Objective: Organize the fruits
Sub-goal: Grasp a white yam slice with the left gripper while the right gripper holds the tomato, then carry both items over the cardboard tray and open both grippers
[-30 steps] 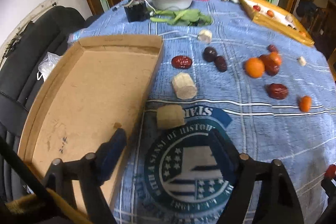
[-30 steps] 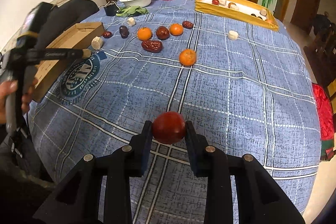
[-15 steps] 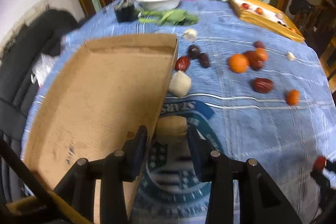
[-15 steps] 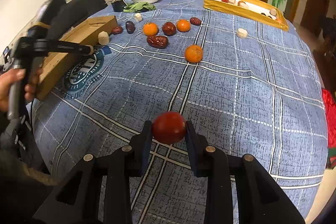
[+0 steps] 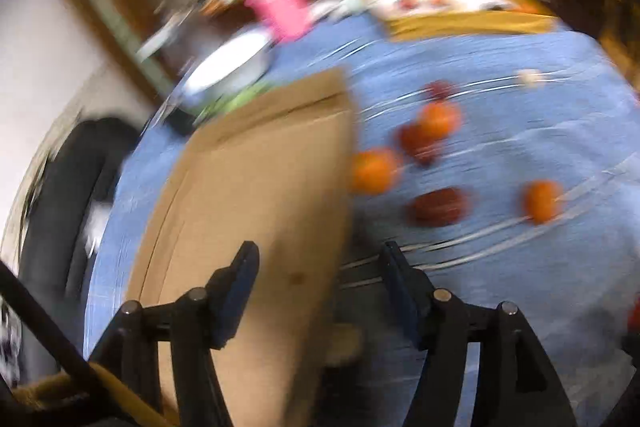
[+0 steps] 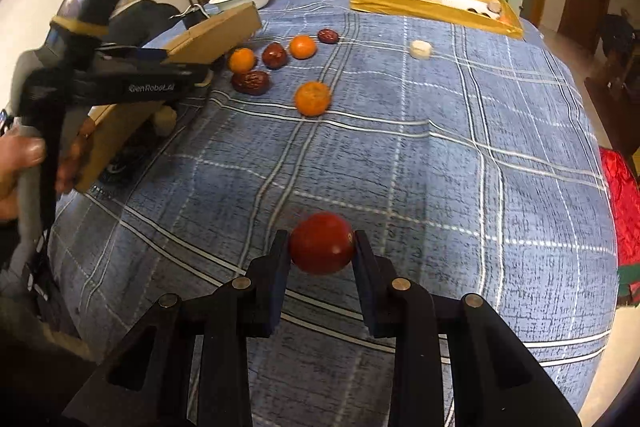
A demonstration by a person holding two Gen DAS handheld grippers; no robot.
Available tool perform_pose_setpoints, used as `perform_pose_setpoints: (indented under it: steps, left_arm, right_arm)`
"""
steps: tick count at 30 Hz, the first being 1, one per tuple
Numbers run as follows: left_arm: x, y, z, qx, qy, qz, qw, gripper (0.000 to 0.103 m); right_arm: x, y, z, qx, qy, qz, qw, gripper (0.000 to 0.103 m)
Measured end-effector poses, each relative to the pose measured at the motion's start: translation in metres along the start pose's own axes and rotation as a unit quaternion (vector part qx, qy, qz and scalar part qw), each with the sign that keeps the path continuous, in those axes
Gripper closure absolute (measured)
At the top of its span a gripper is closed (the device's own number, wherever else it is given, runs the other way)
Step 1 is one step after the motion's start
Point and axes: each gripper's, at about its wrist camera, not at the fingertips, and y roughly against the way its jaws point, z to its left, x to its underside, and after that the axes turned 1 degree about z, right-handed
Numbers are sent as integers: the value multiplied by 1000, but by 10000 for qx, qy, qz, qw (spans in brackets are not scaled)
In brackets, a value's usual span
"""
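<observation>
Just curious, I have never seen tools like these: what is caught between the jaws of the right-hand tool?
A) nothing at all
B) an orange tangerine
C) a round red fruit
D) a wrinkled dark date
C: in the right wrist view the right gripper has its jaws pressed on both sides of a round red fruit.

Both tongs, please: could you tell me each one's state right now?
Left tongs: open, jaws just been opening, astride the cardboard box wall, not gripping it.
Right tongs: shut on the red fruit.

Right gripper (image 6: 322, 247) clamps a fruit; left gripper (image 5: 318, 275), fingers just reopening, grips nothing.
</observation>
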Motion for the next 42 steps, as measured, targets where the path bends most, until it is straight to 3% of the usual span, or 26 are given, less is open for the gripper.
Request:
perform_pose_setpoints:
  steps: [2,4,5,7,9,13,15,18,22,25,27,29,36,42]
  left_arm:
    - [10,-11,38,-109,488,259,9984,34]
    - [23,-15,72,-826,720,252,9937,35]
    - [31,-18,94,-943,1021,351,9897,37]
    - [44,-21,128,-437,1625,588,9840,37]
    - [57,-15,140,-86,1868,588,9806,37]
    - [72,13,110,476,1456,378,9875,31]
    - [72,27,83,867,1100,177,9900,23]
    - [63,24,46,911,554,74,9943,22]
    - [46,-4,28,928,479,275,9942,23]
    - [49,-15,27,972,554,466,9926,35]
    - [53,-9,29,1120,643,379,9909,57]
    - [54,-6,27,1317,750,419,9876,72]
    - [68,26,31,1314,887,222,9871,72]
    - [62,42,74,1377,1091,-170,9843,72]
  right_arm:
    - [2,-2,-4,-44,-55,15,10000,73]
    - [-1,-7,-5,-78,-34,44,10000,73]
    - [-3,-9,-4,-144,-22,36,9999,73]
    - [-7,-13,0,-240,11,31,9997,73]
    - [-13,-19,7,-310,93,52,9995,73]
    - [-21,-25,21,-438,210,91,9988,73]
    - [-23,-25,28,-432,293,80,9986,73]
    - [-24,-24,34,-435,347,58,9984,73]
    - [-20,-23,36,-366,364,91,9986,73]
    - [-18,-21,35,-337,337,92,9988,73]
    - [-17,-19,34,-341,328,77,9988,73]
    - [-16,-18,36,-346,342,59,9988,73]
    - [-28,-17,50,-439,433,-116,9980,73]
    - [-49,-14,82,-471,626,-295,9965,73]
